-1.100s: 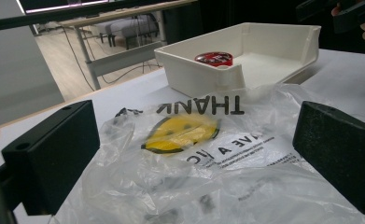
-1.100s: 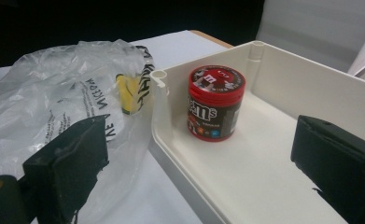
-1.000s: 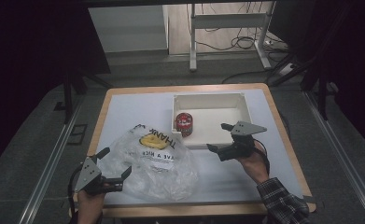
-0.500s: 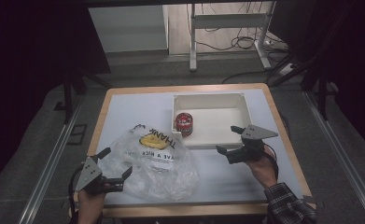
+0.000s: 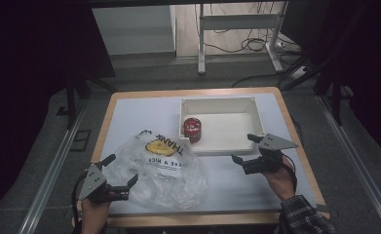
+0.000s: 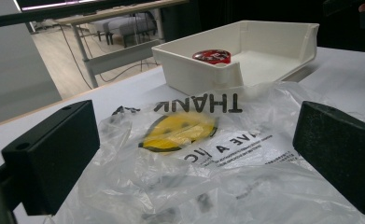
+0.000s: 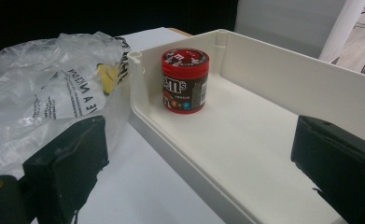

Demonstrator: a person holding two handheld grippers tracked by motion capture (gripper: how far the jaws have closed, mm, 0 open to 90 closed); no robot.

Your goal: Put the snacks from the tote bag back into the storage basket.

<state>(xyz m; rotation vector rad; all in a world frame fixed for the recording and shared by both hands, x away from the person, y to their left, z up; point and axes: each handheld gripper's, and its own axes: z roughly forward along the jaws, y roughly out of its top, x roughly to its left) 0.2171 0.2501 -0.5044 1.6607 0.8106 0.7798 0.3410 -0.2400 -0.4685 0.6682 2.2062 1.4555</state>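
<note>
1. Jaws of the left gripper point(image 5: 116, 174) stand wide apart with nothing between the pads; they flank the near edge of the bag point(image 5: 161, 168), most likely lined up to take hold of the plastic.
2. Jaws of the right gripper point(image 5: 245, 152) are likewise spread and empty, hovering just outside the front wall of the tray point(image 5: 256, 114). In the right gripper view they point over that wall toward the tin point(image 7: 185, 80), which suggests a reach for it.
3. Tin: it stands upright in the tray's front-left corner, beside the walls, red lid up. It sits close to the bag, so lifting it across would be a short move.
4. Bag: it lies crumpled on the desk point(image 5: 129, 114), left of the tray, print facing up and reading upside down from the person's side. In the right gripper view the plastic touches the tray's outer wall.
5. Hard to tell: where the bag's mouth is, since the folds hide it, and whether anything is inside. Small print on the bag is blurred. The left jaws cut off the bag's near corners.
</note>
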